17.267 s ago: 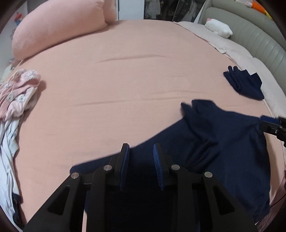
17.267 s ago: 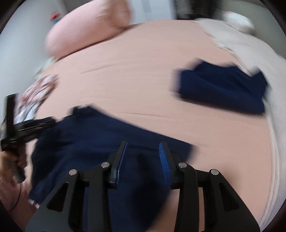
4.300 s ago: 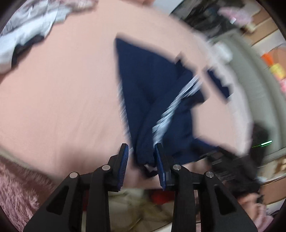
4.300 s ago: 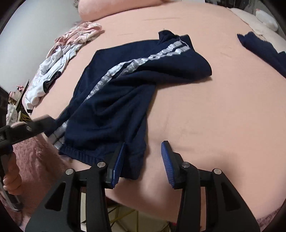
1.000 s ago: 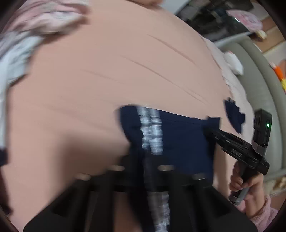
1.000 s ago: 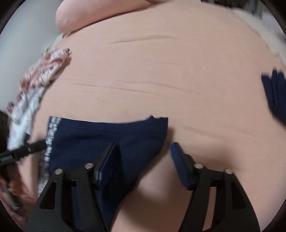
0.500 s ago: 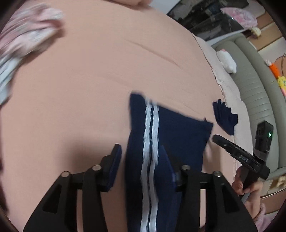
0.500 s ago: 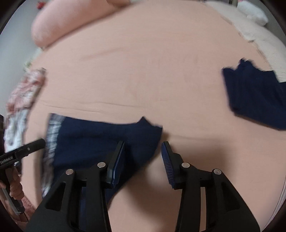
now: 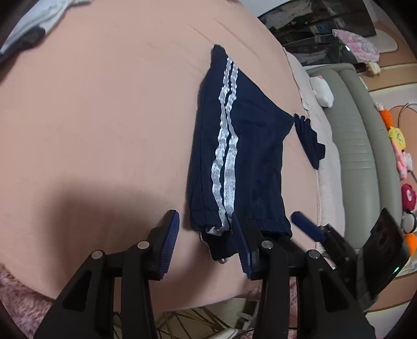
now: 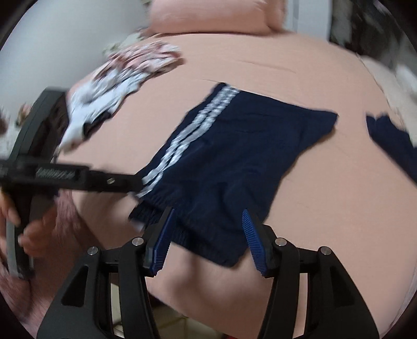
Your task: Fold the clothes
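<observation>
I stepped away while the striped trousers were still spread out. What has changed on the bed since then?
The navy striped trousers are now folded into a compact rectangle near the bed's front edge. Both grippers have let go: the left gripper has just been closing a little, the right gripper opening, and neither set of pads presses the cloth. The small navy garment, the patterned clothes pile and the pink pillow lie as before.

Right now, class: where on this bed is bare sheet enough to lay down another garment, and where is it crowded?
Free: the wide peach sheet between the folded navy white-striped trousers and the white-and-pink clothes heap. Crowded: the narrow strip between the trousers and the small navy garment, and the near edge, where both grippers hover.
</observation>
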{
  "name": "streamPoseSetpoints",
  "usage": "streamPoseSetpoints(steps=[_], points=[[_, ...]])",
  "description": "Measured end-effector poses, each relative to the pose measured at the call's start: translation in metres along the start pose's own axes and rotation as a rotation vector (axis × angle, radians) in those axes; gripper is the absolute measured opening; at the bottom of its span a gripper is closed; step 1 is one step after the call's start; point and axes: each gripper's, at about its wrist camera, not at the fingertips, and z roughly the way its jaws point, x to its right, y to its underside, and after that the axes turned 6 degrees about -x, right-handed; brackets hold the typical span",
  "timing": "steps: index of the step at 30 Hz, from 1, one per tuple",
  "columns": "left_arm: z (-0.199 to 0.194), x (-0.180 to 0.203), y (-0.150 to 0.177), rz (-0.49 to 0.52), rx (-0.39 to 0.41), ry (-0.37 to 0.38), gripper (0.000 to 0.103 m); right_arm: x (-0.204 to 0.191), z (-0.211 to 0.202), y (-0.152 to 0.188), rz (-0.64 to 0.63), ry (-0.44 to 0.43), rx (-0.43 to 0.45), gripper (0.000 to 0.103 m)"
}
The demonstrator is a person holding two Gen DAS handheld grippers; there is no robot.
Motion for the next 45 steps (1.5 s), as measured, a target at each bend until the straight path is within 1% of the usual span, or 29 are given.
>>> streamPoseSetpoints(steps=[1,2,3,4,5,6,9,11,14,16,18,20,22,23,24,26,29,30,32,34,35,36,37,38,40,41,42,45], points=[[0.004,0.005,-0.002,0.009,0.009,-0.009,0.034,0.002,0.001,0.005,-0.008,0.016,-0.01,0.055],[0.002,0.007,-0.002,0.025,0.018,-0.013,0.026,0.004,0.003,0.011,-0.013,0.034,-0.021,0.055],[-0.002,0.008,0.0,0.042,0.027,-0.016,0.024,0.01,0.008,0.016,-0.007,0.066,-0.044,0.055],[-0.011,0.005,0.004,0.06,0.035,-0.02,0.021,0.015,0.015,0.019,0.002,0.094,-0.069,0.046],[-0.012,0.007,0.005,0.076,0.04,-0.021,0.017,0.02,0.017,0.021,0.026,0.105,-0.071,0.032],[-0.013,0.01,0.006,0.091,0.046,-0.023,0.017,0.025,0.018,0.023,0.053,0.112,-0.067,0.024],[-0.018,0.016,0.012,0.127,0.05,-0.018,0.016,0.045,0.006,0.026,0.144,0.073,-0.043,0.012],[-0.021,0.02,0.017,0.149,0.05,-0.012,0.016,0.054,-0.002,0.028,0.188,0.059,-0.017,0.012],[-0.028,0.025,0.024,0.158,0.054,0.015,0.014,0.063,-0.018,0.034,0.242,0.047,0.028,0.011],[-0.028,0.028,0.028,0.152,0.053,0.04,0.014,0.063,-0.023,0.04,0.257,0.043,0.029,0.011],[-0.026,0.026,0.034,0.148,0.038,0.045,0.014,0.063,-0.024,0.049,0.268,0.044,0.018,0.012],[-0.015,0.022,0.038,0.145,-0.016,0.009,0.014,0.066,-0.013,0.06,0.295,0.052,-0.035,0.013],[-0.003,0.017,0.041,0.129,-0.074,-0.047,0.016,0.068,-0.01,0.065,0.302,0.043,-0.057,0.015],[-0.001,0.016,0.042,0.121,-0.08,-0.059,0.025,0.069,-0.01,0.067,0.304,0.037,-0.066,0.019],[-0.004,0.016,0.042,0.123,-0.083,-0.037,0.037,0.068,-0.015,0.068,0.295,0.044,-0.068,0.027],[-0.014,0.019,0.041,0.141,-0.07,0.026,0.049,0.066,-0.026,0.069,0.278,0.057,-0.061,0.031],[-0.033,0.017,0.036,0.147,0.013,0.069,0.049,0.073,-0.05,0.071,0.284,0.041,-0.024,0.032],[-0.035,0.016,0.034,0.142,0.026,0.067,0.049,0.076,-0.059,0.071,0.29,0.04,-0.001,0.032],[-0.03,0.015,0.032,0.143,0.026,0.042,0.047,0.082,-0.069,0.066,0.294,0.03,0.038,0.034],[-0.019,0.02,0.033,0.174,0.005,-0.015,0.045,0.087,-0.067,0.056,0.289,0.014,0.058,0.038],[-0.01,0.023,0.035,0.193,-0.017,-0.058,0.043,0.088,-0.061,0.051,0.28,0.002,0.055,0.039],[-0.001,0.024,0.037,0.2,-0.041,-0.103,0.042,0.089,-0.048,0.046,0.27,-0.001,0.026,0.039],[0.002,0.023,0.038,0.201,-0.047,-0.126,0.04,0.087,-0.033,0.042,0.257,-0.002,-0.013,0.039],[0.0,0.022,0.039,0.202,-0.046,-0.131,0.039,0.086,-0.019,0.039,0.243,-0.002,-0.053,0.039],[-0.004,0.019,0.04,0.202,-0.046,-0.141,0.039,0.084,0.0,0.045,0.211,0.038,-0.094,0.038],[-0.007,0.015,0.041,0.202,-0.049,-0.139,0.039,0.084,-0.002,0.05,0.206,0.044,-0.072,0.038],[-0.009,0.012,0.041,0.201,-0.052,-0.138,0.039,0.086,-0.005,0.054,0.211,0.055,-0.071,0.039],[-0.01,0.012,0.041,0.209,-0.056,-0.143,0.039,0.093,-0.013,0.059,0.224,0.082,-0.091,0.044]])
